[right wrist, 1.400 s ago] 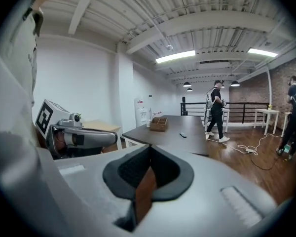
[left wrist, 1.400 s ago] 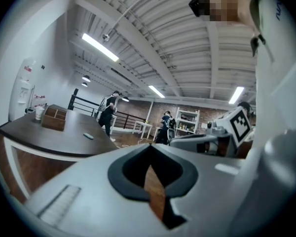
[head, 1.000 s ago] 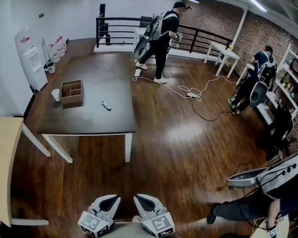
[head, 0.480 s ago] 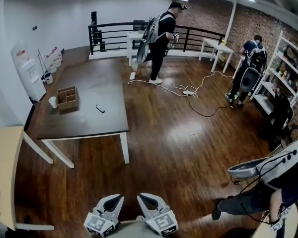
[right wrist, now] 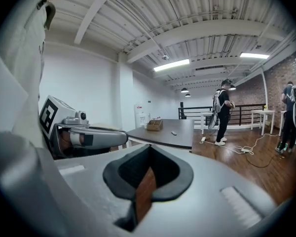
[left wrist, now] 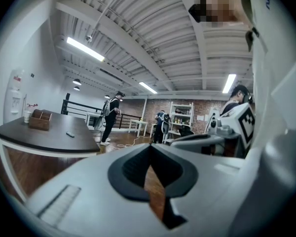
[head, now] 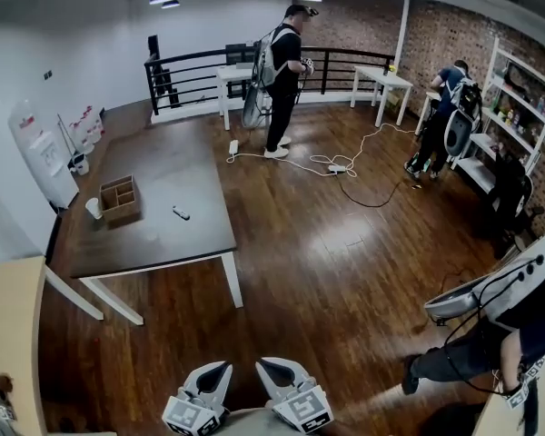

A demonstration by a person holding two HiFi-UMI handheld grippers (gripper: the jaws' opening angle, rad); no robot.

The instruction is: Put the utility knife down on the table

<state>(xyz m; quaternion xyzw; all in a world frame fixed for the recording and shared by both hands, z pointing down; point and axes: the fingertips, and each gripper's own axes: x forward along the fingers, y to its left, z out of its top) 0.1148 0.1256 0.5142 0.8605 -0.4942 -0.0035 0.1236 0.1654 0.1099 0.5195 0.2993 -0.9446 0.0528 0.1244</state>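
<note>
Head view: my left gripper [head: 220, 371] and right gripper [head: 268, 367] sit low at the bottom edge, well apart from the tabletop [head: 183, 166]. That slim little thing lying flat near the wooden box [head: 120, 198] is the utility knife [head: 180, 213], I reckon. It's pale with a dark bit, too small for detail.

Left gripper view: jaws pressed together, nothing in them.

Right gripper view: same, pressed together and empty.

Looks already down to me, so I'd just not touch it.

Glossy wood floor [head: 345, 271], matt table [head: 182, 162] (cardboard box [head: 120, 198])
</note>
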